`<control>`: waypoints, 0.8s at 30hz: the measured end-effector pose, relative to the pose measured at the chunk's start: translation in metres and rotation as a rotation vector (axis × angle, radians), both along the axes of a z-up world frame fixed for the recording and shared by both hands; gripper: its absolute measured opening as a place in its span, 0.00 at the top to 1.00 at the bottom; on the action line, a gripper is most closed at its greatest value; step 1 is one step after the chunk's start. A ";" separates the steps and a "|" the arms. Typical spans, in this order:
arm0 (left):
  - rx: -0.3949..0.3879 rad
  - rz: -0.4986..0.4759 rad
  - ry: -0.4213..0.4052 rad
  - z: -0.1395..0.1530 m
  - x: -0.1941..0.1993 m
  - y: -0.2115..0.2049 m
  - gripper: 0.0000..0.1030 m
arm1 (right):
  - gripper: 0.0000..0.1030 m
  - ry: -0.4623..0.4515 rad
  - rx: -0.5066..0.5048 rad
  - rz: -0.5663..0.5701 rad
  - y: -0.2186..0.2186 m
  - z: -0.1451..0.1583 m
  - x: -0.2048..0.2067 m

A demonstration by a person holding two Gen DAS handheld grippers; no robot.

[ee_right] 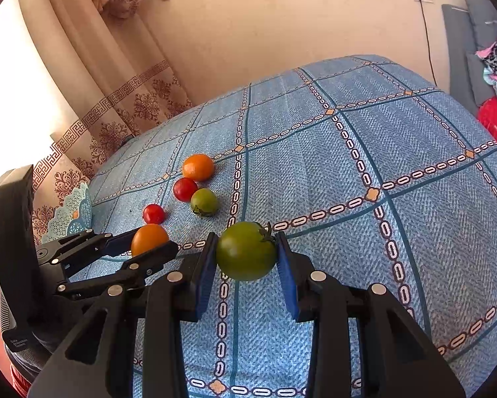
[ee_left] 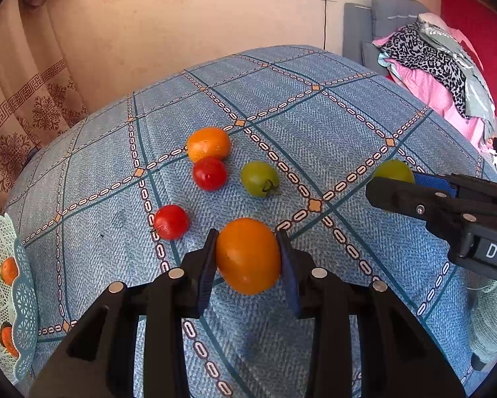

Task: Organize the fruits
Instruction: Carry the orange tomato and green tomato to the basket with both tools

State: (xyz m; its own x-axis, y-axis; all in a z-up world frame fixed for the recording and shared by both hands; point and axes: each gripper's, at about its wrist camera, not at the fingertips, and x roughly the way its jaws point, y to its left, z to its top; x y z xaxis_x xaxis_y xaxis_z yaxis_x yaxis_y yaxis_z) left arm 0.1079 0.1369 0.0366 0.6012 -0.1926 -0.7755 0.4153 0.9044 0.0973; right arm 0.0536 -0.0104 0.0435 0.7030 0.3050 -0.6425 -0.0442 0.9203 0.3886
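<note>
My left gripper [ee_left: 248,248] is shut on an orange tomato [ee_left: 248,255], its blue pads pressing both sides just above the blue checked cloth. My right gripper [ee_right: 245,252] is shut on a green tomato [ee_right: 246,252] in the same way. In the left wrist view the right gripper [ee_left: 394,182] enters from the right with that green tomato [ee_left: 392,170] partly hidden behind it. On the cloth lie another orange fruit [ee_left: 208,144], two red tomatoes [ee_left: 210,173] [ee_left: 171,221] and a second green tomato [ee_left: 259,178].
A pale blue lattice basket [ee_left: 23,298] at the left edge holds orange fruit [ee_left: 9,270]. A patterned curtain [ee_right: 82,99] hangs behind it. Piled clothes [ee_left: 440,66] and grey cushions sit at the far right. Bare cloth [ee_right: 414,199] stretches to the right.
</note>
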 end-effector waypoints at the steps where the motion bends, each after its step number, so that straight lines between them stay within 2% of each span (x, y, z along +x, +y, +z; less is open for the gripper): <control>1: -0.017 0.010 -0.006 0.004 -0.002 0.003 0.65 | 0.66 -0.003 0.002 -0.001 -0.001 0.000 -0.001; 9: -0.109 0.098 -0.075 0.038 -0.024 0.035 0.65 | 0.66 -0.029 0.003 0.006 0.001 0.003 -0.003; 16: -0.123 0.207 -0.141 0.061 -0.040 0.072 0.65 | 0.66 -0.036 -0.015 0.017 0.008 0.003 -0.003; 24: -0.121 0.339 -0.201 0.069 -0.047 0.119 0.65 | 0.66 -0.033 -0.057 0.061 0.026 0.000 -0.001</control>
